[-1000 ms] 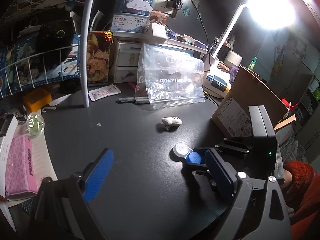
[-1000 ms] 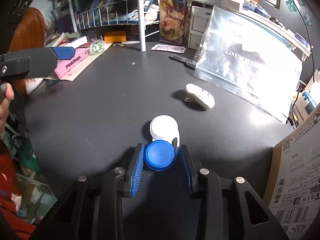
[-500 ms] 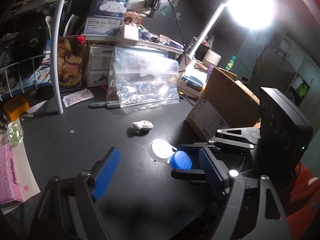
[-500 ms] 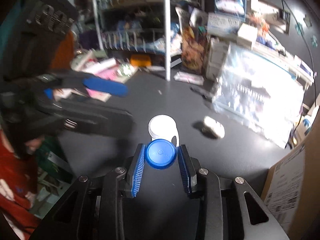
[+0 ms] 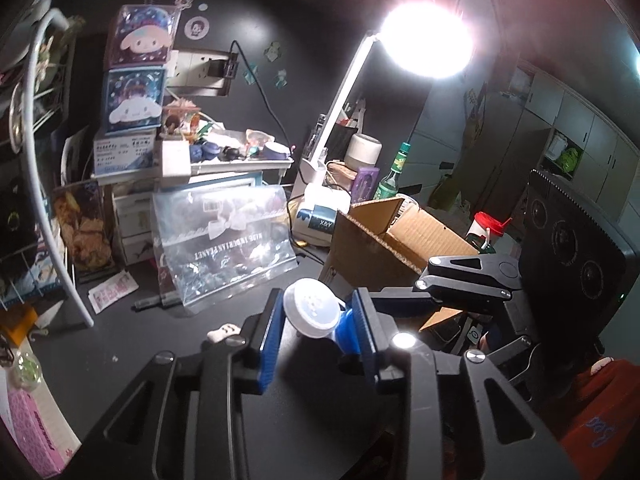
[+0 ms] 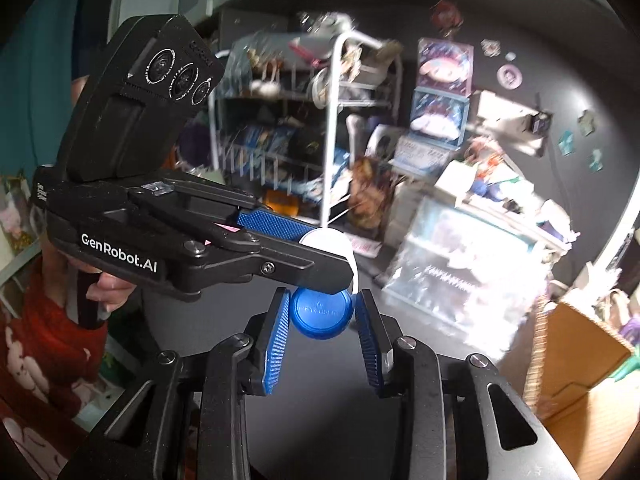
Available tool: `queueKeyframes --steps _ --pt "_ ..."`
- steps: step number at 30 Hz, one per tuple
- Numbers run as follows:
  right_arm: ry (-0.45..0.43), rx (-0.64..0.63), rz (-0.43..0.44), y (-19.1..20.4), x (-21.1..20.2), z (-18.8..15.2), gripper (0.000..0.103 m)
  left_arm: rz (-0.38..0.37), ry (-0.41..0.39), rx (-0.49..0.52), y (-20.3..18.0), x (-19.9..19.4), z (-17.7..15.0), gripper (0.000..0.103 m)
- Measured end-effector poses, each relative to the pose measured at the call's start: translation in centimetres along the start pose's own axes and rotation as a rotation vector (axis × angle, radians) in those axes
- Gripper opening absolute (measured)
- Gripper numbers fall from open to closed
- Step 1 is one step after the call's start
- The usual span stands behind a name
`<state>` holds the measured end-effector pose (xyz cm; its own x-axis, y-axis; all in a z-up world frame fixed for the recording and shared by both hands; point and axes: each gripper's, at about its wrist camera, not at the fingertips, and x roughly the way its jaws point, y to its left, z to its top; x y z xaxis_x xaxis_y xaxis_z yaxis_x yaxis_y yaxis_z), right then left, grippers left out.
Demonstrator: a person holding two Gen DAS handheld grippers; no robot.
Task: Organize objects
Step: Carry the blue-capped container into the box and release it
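A contact lens case with a white cap [image 5: 313, 313] and a blue cap [image 6: 321, 313] is lifted above the black desk [image 5: 132, 352]. My left gripper [image 5: 318, 322] is shut on the white-cap end. My right gripper [image 6: 323, 318] has its blue pads [image 6: 280, 320] on either side of the blue cap, with a small gap showing on the right pad. The left gripper body [image 6: 192, 248] crosses in front in the right wrist view. A small white figure [image 5: 222, 331] lies on the desk below.
A clear zip bag [image 5: 224, 240] leans against white drawers at the back. An open cardboard box [image 5: 392, 240] stands right. A white wire rack [image 6: 332, 132] stands on the left. A pink box [image 5: 28, 436] lies at the near left edge, under a bright desk lamp [image 5: 424, 36].
The right gripper lifted the lens case off the desk. The left gripper, open before, came in and shut on its white cap. The right jaws have loosened slightly around the blue cap.
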<state>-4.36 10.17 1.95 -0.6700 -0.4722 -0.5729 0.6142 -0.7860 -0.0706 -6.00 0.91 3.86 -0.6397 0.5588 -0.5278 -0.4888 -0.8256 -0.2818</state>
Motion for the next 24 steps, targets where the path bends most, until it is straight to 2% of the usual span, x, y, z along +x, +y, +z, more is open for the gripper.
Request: queueKeyframes --steps 7,12,19,24 --pt "-0.026 0.060 -0.074 -4.1 -3.2 0.6 0.029 -0.042 0.040 0.099 -3.8 4.0 4.7 0.031" --pt "-0.011 0.125 -0.128 -7.7 -4.9 0.0 0.029 -0.080 0.102 0.159 -6.7 8.1 7.0 0.024" --pt "0.025 0.229 -0.182 -12.9 -6.6 -2.1 0.029 -0.140 0.179 0.183 -9.5 13.6 8.8 0.023" --pt "0.082 0.290 -0.195 -15.7 -6.7 -3.6 0.029 -0.153 0.258 0.184 -10.6 17.3 9.0 0.023"
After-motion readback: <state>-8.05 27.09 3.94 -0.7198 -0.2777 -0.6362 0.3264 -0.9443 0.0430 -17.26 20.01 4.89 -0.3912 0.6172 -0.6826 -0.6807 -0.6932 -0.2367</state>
